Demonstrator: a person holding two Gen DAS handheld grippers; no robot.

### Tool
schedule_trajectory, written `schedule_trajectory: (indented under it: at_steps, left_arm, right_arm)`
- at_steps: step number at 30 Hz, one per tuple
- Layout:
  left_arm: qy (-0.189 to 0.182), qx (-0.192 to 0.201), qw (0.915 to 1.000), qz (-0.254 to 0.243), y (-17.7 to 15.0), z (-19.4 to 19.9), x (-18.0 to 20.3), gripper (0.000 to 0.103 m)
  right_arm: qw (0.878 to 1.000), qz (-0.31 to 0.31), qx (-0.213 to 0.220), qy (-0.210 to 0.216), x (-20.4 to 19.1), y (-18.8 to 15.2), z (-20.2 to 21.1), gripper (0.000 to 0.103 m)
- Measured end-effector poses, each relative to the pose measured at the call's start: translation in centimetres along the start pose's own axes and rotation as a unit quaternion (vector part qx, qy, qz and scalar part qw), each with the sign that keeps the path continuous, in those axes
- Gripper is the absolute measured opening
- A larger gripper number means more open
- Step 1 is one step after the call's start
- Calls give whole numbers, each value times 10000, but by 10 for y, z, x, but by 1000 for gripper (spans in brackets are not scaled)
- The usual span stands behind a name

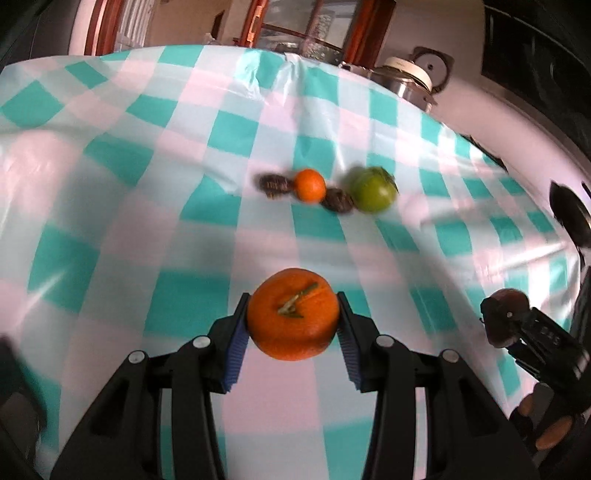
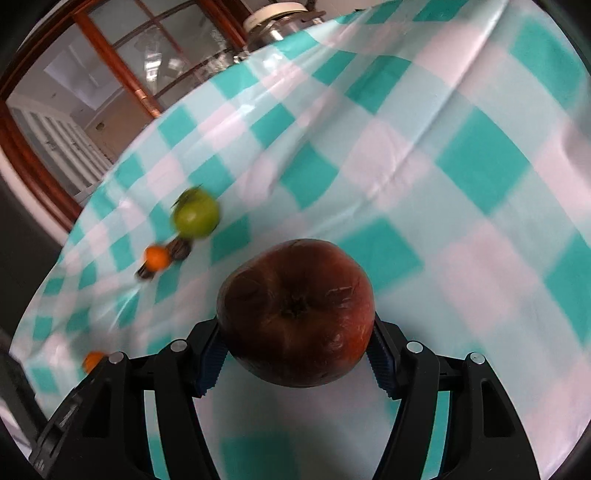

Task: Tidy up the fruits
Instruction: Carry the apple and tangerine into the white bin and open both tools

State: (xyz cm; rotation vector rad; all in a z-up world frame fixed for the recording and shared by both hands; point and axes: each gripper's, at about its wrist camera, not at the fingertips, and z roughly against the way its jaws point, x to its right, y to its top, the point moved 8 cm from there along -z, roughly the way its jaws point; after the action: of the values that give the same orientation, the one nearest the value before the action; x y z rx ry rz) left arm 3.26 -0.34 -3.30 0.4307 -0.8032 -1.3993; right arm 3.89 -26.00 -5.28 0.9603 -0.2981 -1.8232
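Note:
My left gripper (image 1: 293, 312) is shut on a large orange (image 1: 293, 314) with a green stem, held above the checked tablecloth (image 1: 147, 184). My right gripper (image 2: 295, 332) is shut on a dark red apple (image 2: 295, 312); it also shows at the right edge of the left wrist view (image 1: 506, 314). Farther back on the cloth lie a small orange (image 1: 310, 185), a green apple (image 1: 373, 194) and two dark brown fruits (image 1: 273, 183) (image 1: 338, 201), close together. The same group shows in the right wrist view: green apple (image 2: 195, 218), small orange (image 2: 157, 257).
A metal pot with a white lid (image 1: 408, 79) stands past the table's far edge, by a wood-framed glass cabinet (image 1: 306, 29). The table edge curves on the right (image 1: 517, 166). The large orange shows at the lower left of the right wrist view (image 2: 92, 361).

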Motion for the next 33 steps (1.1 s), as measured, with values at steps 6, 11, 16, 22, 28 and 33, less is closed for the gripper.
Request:
schedule_trajectory:
  at_steps: [6,11,16,22,28,33]
  left_arm:
    - [24,197,9993,-302,-32,42,15,45]
    - [-95,211,9974,-681,-66,72,38,45]
    - [-279,139,9932,-1118,-90,94,68,45]
    - [-448,185,9845,-1684,-108,114,114,45]
    - [-726,14,9690,-2361,-141,123,170,45]
    - [-1075,-134,9491,-2958,-175,133,219,45]
  right_arm:
    - [9995,53,8,319,-7,-55,55,65]
    - [9986,307,21,421,-3,-83,98,65]
    - [9979,450,192,414,19,-100,145,65]
    - [9978,422,408,302,71,-116,199,65]
    - [9971,262,716,19,130,-129,245,65]
    - [9941,46,979,-463,188,-138,281,65]
